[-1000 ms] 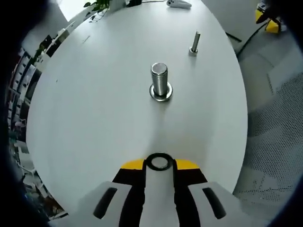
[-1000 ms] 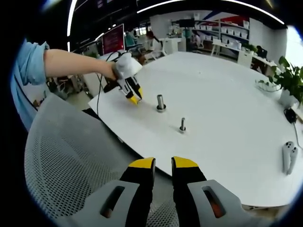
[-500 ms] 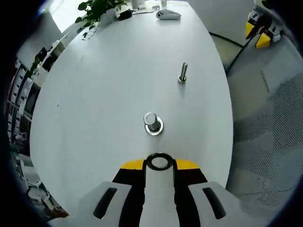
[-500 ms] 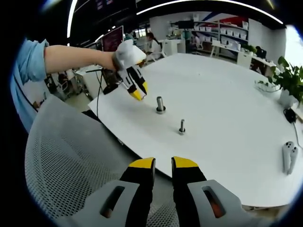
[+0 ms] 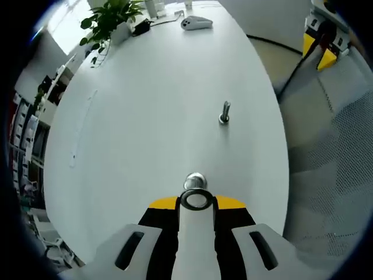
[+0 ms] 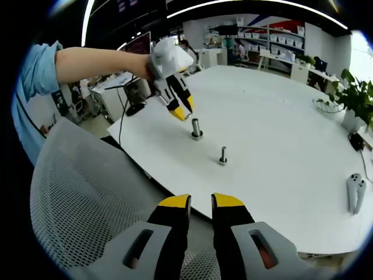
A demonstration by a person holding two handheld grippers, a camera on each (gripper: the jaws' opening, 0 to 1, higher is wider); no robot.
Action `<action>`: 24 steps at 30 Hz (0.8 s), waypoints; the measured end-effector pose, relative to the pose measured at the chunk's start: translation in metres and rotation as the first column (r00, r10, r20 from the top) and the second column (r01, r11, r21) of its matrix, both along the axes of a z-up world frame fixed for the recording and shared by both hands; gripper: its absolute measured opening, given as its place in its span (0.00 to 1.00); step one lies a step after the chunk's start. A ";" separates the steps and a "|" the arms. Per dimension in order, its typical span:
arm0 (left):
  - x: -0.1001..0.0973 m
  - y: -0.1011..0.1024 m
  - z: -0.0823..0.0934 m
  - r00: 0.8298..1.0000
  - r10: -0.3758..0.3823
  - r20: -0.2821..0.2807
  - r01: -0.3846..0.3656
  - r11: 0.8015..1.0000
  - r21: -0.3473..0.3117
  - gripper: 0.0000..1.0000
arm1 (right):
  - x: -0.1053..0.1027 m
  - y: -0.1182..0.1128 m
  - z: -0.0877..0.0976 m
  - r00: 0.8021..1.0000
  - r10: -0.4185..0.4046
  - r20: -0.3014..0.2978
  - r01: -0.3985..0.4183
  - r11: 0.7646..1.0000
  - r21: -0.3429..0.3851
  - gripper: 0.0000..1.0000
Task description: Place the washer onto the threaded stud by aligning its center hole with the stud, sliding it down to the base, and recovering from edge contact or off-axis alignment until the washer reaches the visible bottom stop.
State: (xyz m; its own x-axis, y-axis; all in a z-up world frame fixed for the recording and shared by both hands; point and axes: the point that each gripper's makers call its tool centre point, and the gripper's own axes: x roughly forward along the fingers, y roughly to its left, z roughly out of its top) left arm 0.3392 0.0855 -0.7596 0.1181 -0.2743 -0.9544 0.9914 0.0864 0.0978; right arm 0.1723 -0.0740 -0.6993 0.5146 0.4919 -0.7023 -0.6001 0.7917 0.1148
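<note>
My left gripper (image 5: 196, 201) is shut on a metal washer (image 5: 185, 200), which is held flat with its hole facing the camera. The top of a thick threaded stud (image 5: 195, 180) peeks out just beyond the washer's far edge, seen almost end-on. In the right gripper view, the left gripper (image 6: 181, 108) hangs in a person's hand just above and to the left of that thick stud (image 6: 196, 128), clear of it. My right gripper (image 6: 200, 203) is shut and holds nothing, low over the chair and short of the table's edge.
A thin bolt (image 5: 225, 112) (image 6: 223, 154) stands upright on the white oval table (image 5: 145, 116) beyond the thick stud. A potted plant (image 5: 108, 17) and a white controller (image 5: 195, 23) sit at the far end. A grey mesh chair (image 6: 87, 204) stands by the near edge.
The left gripper has risen and swung over toward the thick stud with the washer. The stud now shows end-on just past the washer. The right gripper has stayed put.
</note>
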 end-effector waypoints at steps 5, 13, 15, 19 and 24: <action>0.003 -0.005 -0.007 1.000 -0.031 0.002 0.031 0.999 0.041 0.20 | 0.000 0.000 0.000 1.000 0.000 -0.001 0.000 1.000 -0.001 0.17; 0.005 -0.011 -0.014 0.997 -0.078 -0.004 0.078 0.992 0.096 0.20 | -0.001 0.000 0.000 1.000 -0.004 -0.004 0.004 1.000 0.006 0.17; 0.005 -0.012 -0.016 0.997 -0.069 -0.015 0.070 0.992 0.105 0.20 | -0.001 0.000 0.000 1.000 -0.003 -0.004 0.003 1.000 0.007 0.17; 0.005 -0.010 -0.022 0.996 -0.092 -0.018 0.093 0.985 0.146 0.20 | 0.000 0.001 0.001 1.000 -0.003 0.001 0.003 1.000 0.012 0.17; 0.006 -0.013 -0.031 0.994 -0.103 -0.023 0.106 0.979 0.175 0.20 | 0.000 0.001 0.001 1.000 0.000 0.003 0.000 1.000 0.014 0.17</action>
